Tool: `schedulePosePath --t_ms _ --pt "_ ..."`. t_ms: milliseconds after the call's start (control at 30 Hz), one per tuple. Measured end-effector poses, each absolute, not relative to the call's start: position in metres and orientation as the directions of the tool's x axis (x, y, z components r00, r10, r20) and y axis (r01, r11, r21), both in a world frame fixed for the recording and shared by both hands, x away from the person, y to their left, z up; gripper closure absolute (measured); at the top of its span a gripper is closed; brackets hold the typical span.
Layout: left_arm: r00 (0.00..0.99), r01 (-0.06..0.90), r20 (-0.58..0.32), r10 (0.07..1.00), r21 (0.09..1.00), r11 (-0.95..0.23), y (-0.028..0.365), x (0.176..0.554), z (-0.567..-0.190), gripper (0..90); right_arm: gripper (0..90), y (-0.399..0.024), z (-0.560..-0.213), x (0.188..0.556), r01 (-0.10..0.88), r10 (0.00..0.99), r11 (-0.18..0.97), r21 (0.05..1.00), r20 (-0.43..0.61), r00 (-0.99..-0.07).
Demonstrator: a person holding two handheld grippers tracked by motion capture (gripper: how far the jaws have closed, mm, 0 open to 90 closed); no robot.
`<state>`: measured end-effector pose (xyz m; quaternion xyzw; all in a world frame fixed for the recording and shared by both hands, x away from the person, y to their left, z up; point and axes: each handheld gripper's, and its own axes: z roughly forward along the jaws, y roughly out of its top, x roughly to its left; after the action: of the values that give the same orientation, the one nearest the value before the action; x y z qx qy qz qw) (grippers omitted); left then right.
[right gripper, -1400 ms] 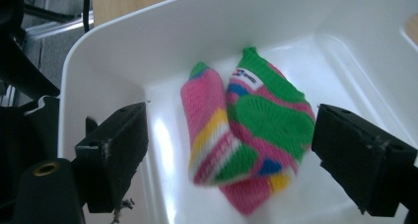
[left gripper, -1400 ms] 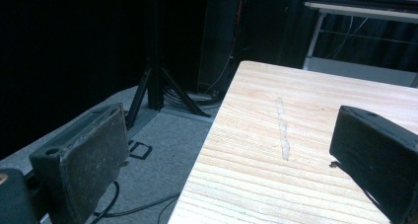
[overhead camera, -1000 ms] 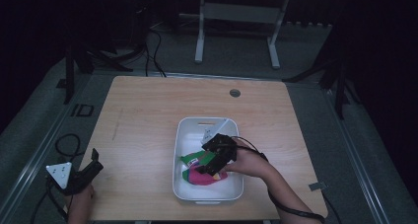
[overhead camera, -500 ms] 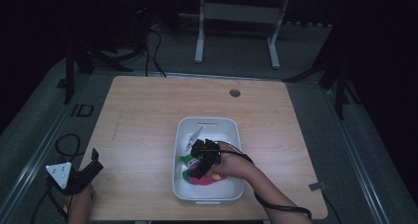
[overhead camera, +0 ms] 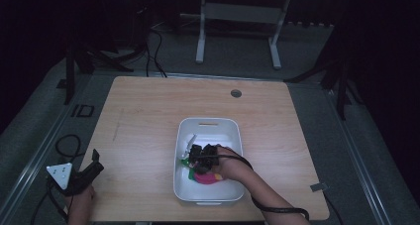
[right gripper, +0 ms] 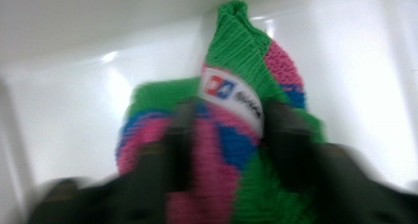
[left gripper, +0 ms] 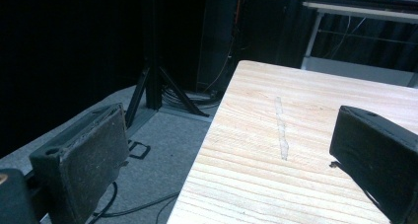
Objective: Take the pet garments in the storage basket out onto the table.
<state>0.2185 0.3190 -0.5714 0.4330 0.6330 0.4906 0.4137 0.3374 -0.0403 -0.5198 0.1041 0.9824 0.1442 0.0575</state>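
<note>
A knitted piece in green, pink and blue lies in the near half of a white bin. My right gripper is down inside the bin over it. In the right gripper view, its jaws have just been closing and the pads press into the knit from both sides, right below its white label. That view is blurred by motion. My left gripper is held at the table's near left corner with its jaws wide apart. Nothing is between them in the left gripper view, where they frame bare wood.
The bin stands a little right of centre on a wooden table. A white scrap leans on the bin's left wall. A round grommet sits near the far edge. A metal stand and cables are on the floor beyond.
My right gripper has moved left and lower into the bin, onto the knitted piece, and its jaws have come together on it. The left gripper has stayed where it was.
</note>
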Motion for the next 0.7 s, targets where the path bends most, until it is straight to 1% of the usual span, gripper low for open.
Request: schedulePosePath --t_ms 67,133,200,267,300,367,567,700 --pt "-0.283 0.142 -0.101 0.954 0.979 0.145 0.319 0.218 -0.571 1.8 76.0 -0.043 -0.516 0.338 0.197 0.231 0.929 0.315 -0.075 -0.970" --pt "-0.283 0.142 -0.102 0.954 0.979 0.146 0.319 0.218 -0.571 1.8 77.0 -0.046 -0.511 0.338 0.208 0.243 0.916 0.343 -0.062 -0.968" --pt "-0.284 0.143 -0.100 0.954 0.979 0.145 0.319 0.219 -0.571 1.9 77.3 -0.051 -0.503 0.339 0.220 0.260 0.899 0.380 -0.059 -0.964" --pt "-0.284 0.142 -0.098 0.954 0.979 0.144 0.319 0.219 -0.571 1.9 77.4 -0.054 -0.498 0.339 0.224 0.265 0.892 0.392 -0.053 -0.963" --pt "-0.285 0.142 -0.098 0.954 0.979 0.144 0.319 0.219 -0.571 1.9 77.4 -0.058 -0.488 0.339 0.232 0.281 0.876 0.424 -0.056 -0.958" --pt "-0.285 0.142 -0.099 0.953 0.979 0.144 0.319 0.219 -0.571 1.8 77.4 -0.060 -0.485 0.339 0.230 0.280 0.873 0.431 -0.056 -0.958" --pt "-0.286 0.141 -0.097 0.953 0.980 0.142 0.319 0.219 -0.572 1.8 77.5 -0.072 -0.451 0.336 0.221 0.294 0.829 0.514 -0.063 -0.954" --pt "-0.288 0.140 -0.098 0.953 0.980 0.143 0.319 0.219 -0.571 1.9 77.5 -0.077 -0.431 0.334 0.204 0.297 0.810 0.550 -0.084 -0.951"
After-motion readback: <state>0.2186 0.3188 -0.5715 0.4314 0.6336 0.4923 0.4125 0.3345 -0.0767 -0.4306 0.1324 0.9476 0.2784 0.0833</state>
